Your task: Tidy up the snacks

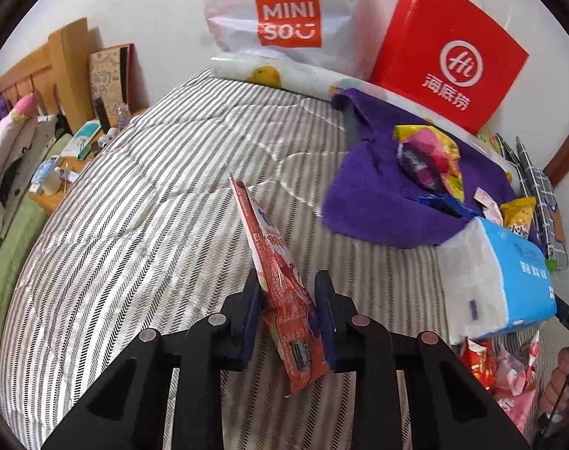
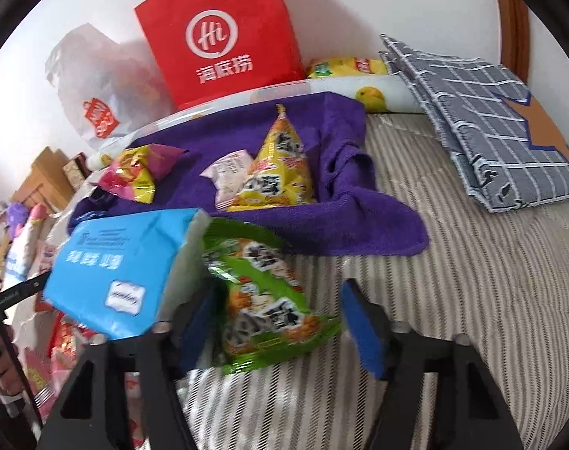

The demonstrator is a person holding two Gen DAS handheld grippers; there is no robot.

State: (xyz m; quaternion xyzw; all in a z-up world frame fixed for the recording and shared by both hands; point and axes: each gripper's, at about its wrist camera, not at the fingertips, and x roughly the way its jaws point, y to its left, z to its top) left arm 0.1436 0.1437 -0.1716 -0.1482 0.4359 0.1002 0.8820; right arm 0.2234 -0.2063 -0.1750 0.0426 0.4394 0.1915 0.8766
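My left gripper (image 1: pixel 289 292) is shut on a red snack packet (image 1: pixel 280 281), held edge-on above the striped bed. My right gripper (image 2: pixel 273 315) is open, its blue pads either side of a green snack bag (image 2: pixel 262 296) that lies on the bed. A purple towel (image 2: pixel 344 202) holds a yellow snack bag (image 2: pixel 277 172), a pale pink packet (image 2: pixel 226 172) and a pink-yellow packet (image 2: pixel 134 176). In the left wrist view the towel (image 1: pixel 374 187) carries the pink-yellow packet (image 1: pixel 431 157).
A blue tissue pack (image 2: pixel 119 273) lies left of the green bag; it also shows in the left wrist view (image 1: pixel 509 277). More red and pink packets (image 1: pixel 502 371) lie beyond it. A red paper bag (image 2: pixel 217 33), a white Miniso bag (image 1: pixel 284 15) and folded checked cloth (image 2: pixel 483 127) line the wall.
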